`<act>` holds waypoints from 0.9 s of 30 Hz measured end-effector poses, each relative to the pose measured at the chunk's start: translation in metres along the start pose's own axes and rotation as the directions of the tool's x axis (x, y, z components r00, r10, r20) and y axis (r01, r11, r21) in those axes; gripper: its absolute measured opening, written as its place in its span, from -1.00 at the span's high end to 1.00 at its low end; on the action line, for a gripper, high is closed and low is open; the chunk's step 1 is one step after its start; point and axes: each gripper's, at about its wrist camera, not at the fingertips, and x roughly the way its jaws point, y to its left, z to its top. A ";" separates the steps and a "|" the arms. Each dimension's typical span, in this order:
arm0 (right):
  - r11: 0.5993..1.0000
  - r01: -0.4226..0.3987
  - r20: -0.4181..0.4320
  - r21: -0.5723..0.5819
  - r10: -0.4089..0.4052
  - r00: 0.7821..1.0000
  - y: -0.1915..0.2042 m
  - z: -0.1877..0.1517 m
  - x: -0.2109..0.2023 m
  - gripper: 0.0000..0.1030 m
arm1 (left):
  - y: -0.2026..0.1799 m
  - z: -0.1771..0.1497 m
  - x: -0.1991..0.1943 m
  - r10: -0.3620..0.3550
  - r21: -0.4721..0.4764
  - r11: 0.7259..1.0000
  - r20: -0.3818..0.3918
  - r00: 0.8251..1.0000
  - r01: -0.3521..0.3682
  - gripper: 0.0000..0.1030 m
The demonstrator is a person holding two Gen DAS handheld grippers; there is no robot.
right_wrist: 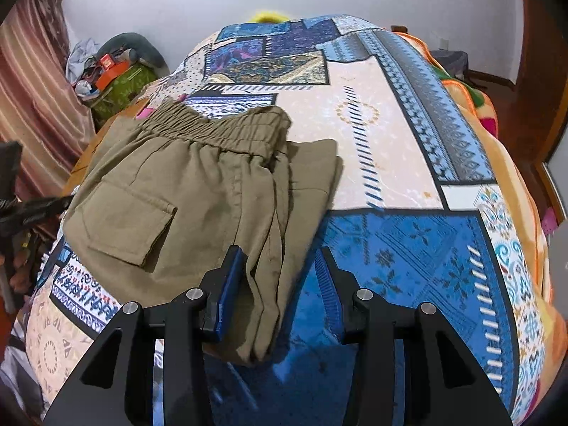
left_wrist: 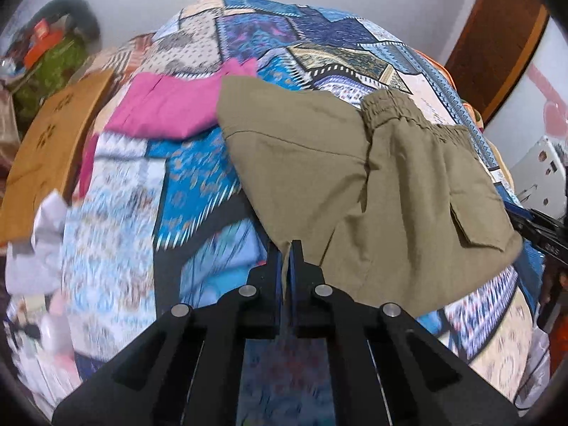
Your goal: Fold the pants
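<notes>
My left gripper [left_wrist: 287,248] has its two fingers pressed together on a thin edge of the olive cargo pants [left_wrist: 372,184], the fabric pinched between the blue pads and rising away from the tips in a taut fold. The pants lie on the blue patchwork bedspread [left_wrist: 198,184], partly folded: in the left wrist view the elastic waistband [left_wrist: 394,110] sits toward the far right, a flap pocket [left_wrist: 475,223] lies below it near the right edge, and a broad flat panel of cloth stretches toward the far left, where its corner just overlaps a pink garment [left_wrist: 167,106] spread on the bed. A wooden board [left_wrist: 46,152] lies at the bed's left side, and some white cloth [left_wrist: 39,245] is bunched just below it; this part of the view is blurred. My right gripper [right_wrist: 280,259] is spread wide, its fingers apart and gripping nothing. Its left finger [right_wrist: 230,284] sits on or just above the folded pants near their near right edge, and I cannot tell whether it touches; the right finger is over bare bedspread beside them. In the right wrist view the pants are stacked in layers, waistband at the far end, pocket at the left. An orange blanket [right_wrist: 511,149] runs along the bed's right side, and a striped curtain [right_wrist: 32,81] hangs at the left.
</notes>
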 end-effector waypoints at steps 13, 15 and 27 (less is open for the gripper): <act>0.999 0.020 0.019 -0.034 -0.020 1.000 0.012 0.013 -0.010 0.25 | 0.029 -0.001 -0.028 0.117 0.020 0.993 0.046 0.992 -0.118 0.84; 0.999 0.008 0.038 -0.032 -0.007 0.999 0.013 0.022 -0.015 0.25 | 0.022 0.015 -0.038 0.097 0.037 0.994 0.084 0.992 -0.101 0.83; 0.986 -0.090 0.025 -0.143 0.095 0.995 0.062 0.073 0.022 0.23 | -0.064 0.078 0.010 -0.078 0.150 0.986 0.069 0.995 0.067 -0.05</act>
